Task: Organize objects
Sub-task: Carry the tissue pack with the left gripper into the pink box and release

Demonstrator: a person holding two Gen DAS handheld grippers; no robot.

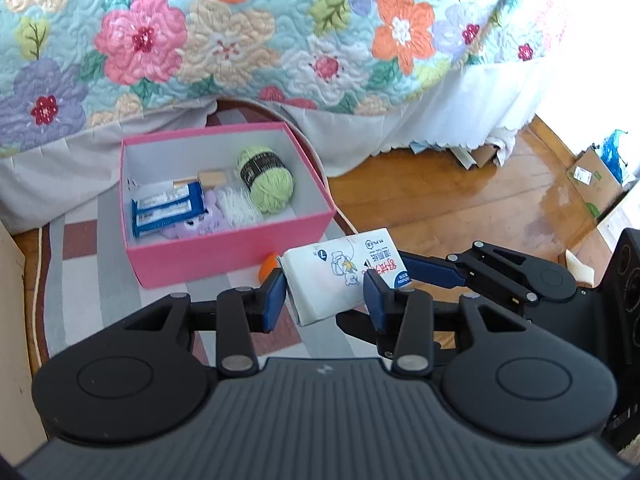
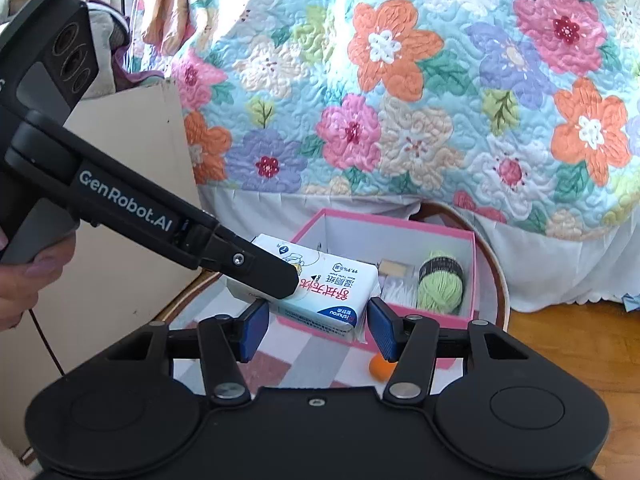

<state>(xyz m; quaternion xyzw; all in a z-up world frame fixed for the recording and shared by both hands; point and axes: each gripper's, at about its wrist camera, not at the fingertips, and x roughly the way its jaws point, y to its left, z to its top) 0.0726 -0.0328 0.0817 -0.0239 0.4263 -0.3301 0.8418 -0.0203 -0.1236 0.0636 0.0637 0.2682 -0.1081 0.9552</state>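
Observation:
A white tissue pack (image 1: 340, 276) with red and blue print hangs tilted above the rug, in front of the pink box (image 1: 228, 258). My left gripper (image 1: 326, 300) is shut on it, with a blue pad on either side. From the right, the right gripper's fingers (image 1: 436, 274) clamp the pack's other end. In the right wrist view the tissue pack (image 2: 328, 294) sits between the pads of my right gripper (image 2: 319, 330), and the left gripper's black finger (image 2: 264, 272) lies across its top. The pink box (image 2: 400, 228) holds green yarn (image 2: 440, 284), blue packets (image 1: 168, 210) and small items.
An orange ball (image 2: 380, 368) lies on the striped rug (image 1: 80, 280) in front of the box. A bed with a floral quilt (image 1: 240, 40) stands right behind the box. Wooden floor (image 1: 480, 200) and a cardboard box (image 1: 596, 184) are to the right. A beige panel (image 2: 120, 160) stands left.

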